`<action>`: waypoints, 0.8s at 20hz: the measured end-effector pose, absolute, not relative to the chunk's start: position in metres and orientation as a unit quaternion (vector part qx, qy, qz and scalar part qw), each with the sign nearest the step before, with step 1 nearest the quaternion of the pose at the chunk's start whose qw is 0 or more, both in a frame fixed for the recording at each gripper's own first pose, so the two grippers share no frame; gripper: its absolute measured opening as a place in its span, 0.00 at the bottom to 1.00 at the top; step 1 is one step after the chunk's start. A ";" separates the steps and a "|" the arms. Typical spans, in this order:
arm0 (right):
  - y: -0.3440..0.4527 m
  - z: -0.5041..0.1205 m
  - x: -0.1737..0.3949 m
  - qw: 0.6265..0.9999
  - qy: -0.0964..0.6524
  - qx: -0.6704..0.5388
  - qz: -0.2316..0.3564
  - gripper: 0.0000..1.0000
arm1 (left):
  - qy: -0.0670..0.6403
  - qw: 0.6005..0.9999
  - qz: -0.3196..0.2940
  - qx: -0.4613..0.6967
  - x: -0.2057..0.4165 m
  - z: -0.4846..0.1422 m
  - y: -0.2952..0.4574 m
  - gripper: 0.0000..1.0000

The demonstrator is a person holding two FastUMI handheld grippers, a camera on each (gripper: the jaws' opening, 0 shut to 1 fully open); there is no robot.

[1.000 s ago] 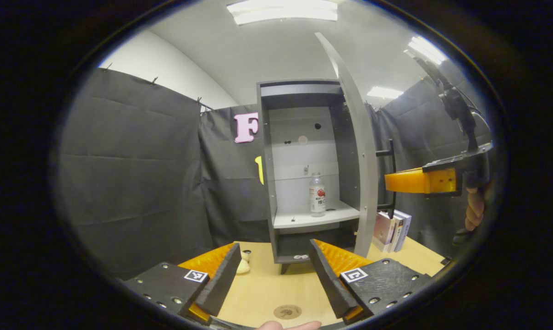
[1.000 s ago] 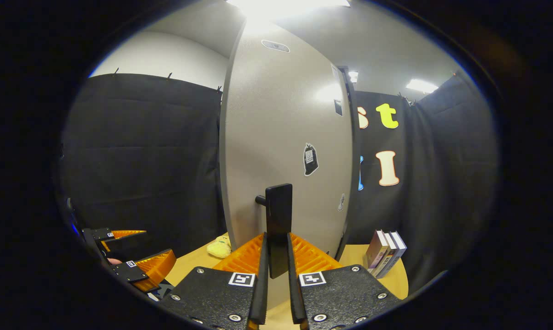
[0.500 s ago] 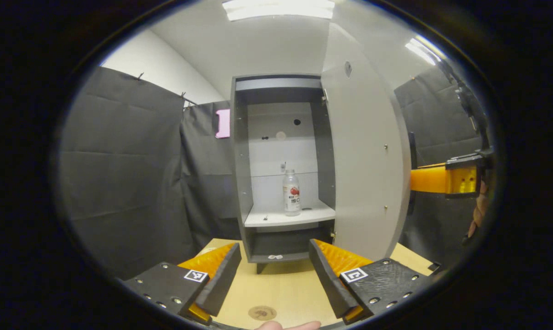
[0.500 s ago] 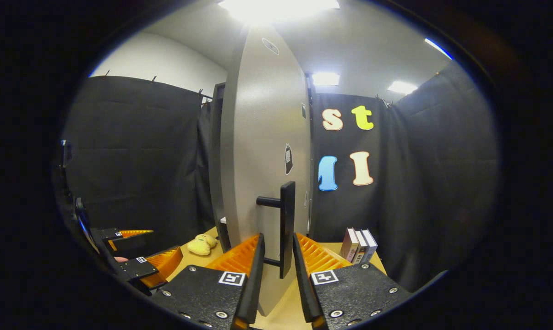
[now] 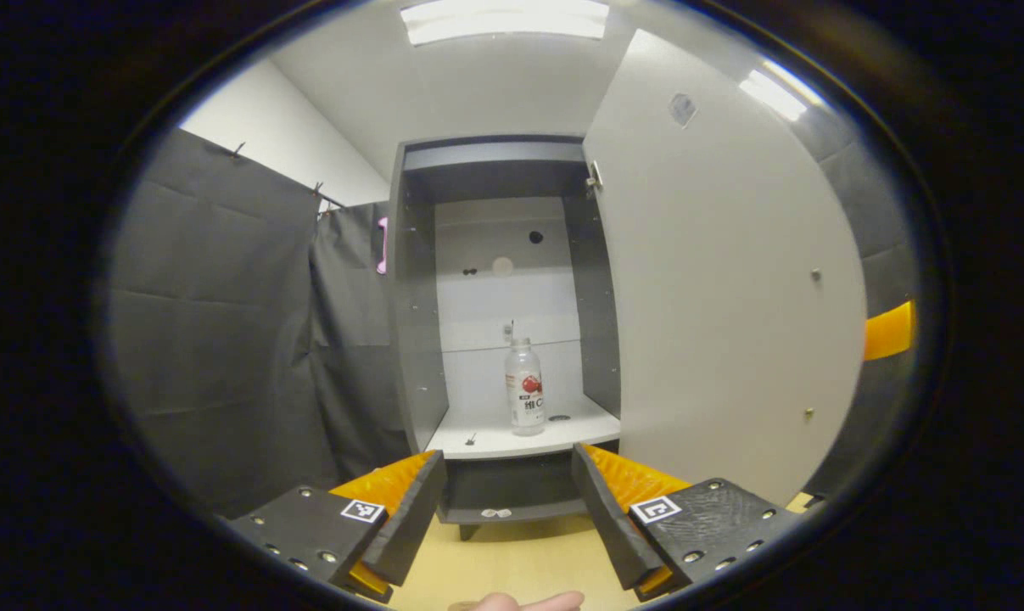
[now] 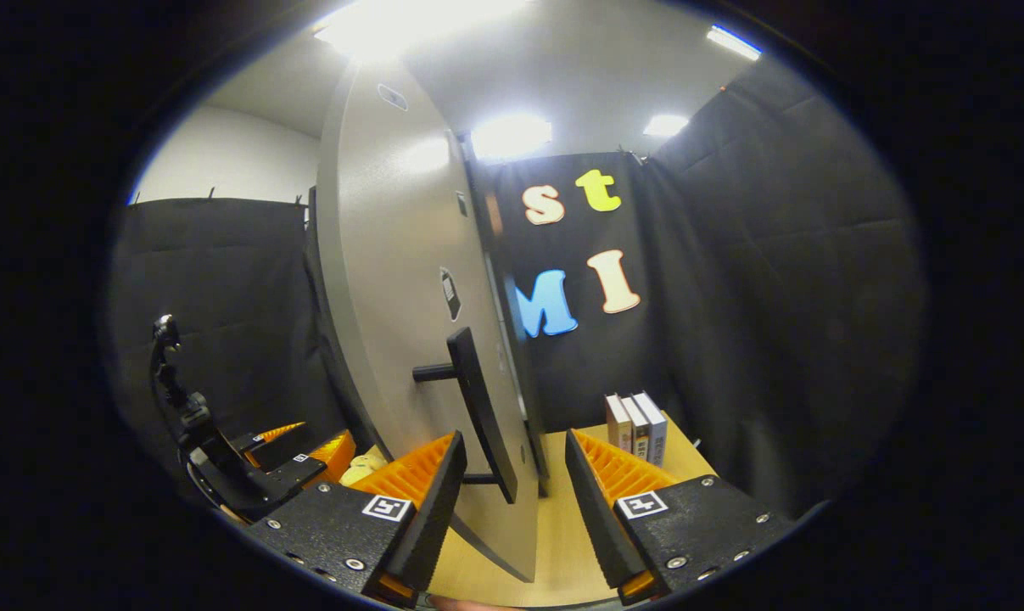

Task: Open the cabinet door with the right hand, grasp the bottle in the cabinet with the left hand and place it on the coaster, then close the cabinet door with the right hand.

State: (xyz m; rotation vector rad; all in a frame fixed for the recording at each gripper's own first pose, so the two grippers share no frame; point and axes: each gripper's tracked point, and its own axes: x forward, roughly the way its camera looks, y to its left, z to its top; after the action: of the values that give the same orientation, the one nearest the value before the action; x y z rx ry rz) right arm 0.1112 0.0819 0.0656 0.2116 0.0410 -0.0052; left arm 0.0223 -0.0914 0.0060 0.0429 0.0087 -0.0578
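door (image 5: 724,280) swung wide; bottle (image 5: 524,399) upright on shelf, left tool (image 5: 507,509) agape.

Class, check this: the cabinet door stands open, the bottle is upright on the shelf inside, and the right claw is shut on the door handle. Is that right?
One thing is wrong. In the right gripper view the right claw is open, its fingers apart beside the door handle, not pressing it. The cabinet door does stand open, and the bottle is upright on the shelf, as the left gripper view shows.

Bottle (image 5: 524,399) upright on cabinet shelf (image 5: 512,437); open door (image 5: 724,297) at right; books (image 6: 636,428) on table (image 6: 562,543).
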 end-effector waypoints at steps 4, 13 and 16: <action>0.066 0.069 0.115 0.994 0.002 0.101 -0.049 0.78 | -0.003 0.999 -0.040 0.009 0.091 0.002 -0.091 0.89; 0.011 0.062 0.093 0.974 0.005 0.092 -0.206 0.92 | -0.027 0.997 -0.076 0.013 0.216 0.004 -0.129 0.92; -0.005 0.057 0.086 0.961 0.011 0.087 -0.261 0.93 | -0.025 0.996 -0.082 0.006 0.245 -0.005 -0.137 0.92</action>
State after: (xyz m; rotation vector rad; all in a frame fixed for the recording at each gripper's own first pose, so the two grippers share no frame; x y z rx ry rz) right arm 0.0858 -0.0051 0.0573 0.1765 0.0214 -0.5278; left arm 0.2446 -0.1366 -0.0053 0.0115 -0.0496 -0.1640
